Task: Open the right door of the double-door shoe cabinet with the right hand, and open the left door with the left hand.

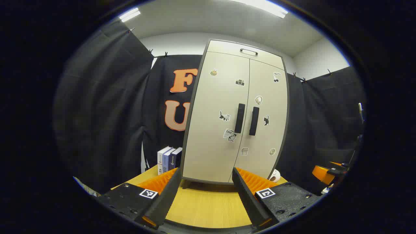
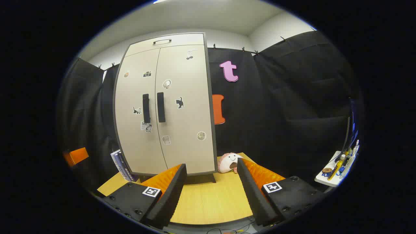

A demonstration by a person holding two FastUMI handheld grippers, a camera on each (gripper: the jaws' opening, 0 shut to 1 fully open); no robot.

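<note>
Shoe cabinet [image 1: 227, 113], smooth beige doors shut, slim dark bar handles [image 1: 240, 118]

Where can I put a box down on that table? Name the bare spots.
Bare: the table strip in front of the cabinet. Crowded: the books left of the cabinet and the plush toy at its right corner.

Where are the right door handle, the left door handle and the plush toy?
right door handle [image 2: 161, 107]: right gripper view, middle of the bar.
left door handle [image 1: 240, 118]: left gripper view, middle of the bar.
plush toy [image 2: 229, 161]: right gripper view, its face.
</note>
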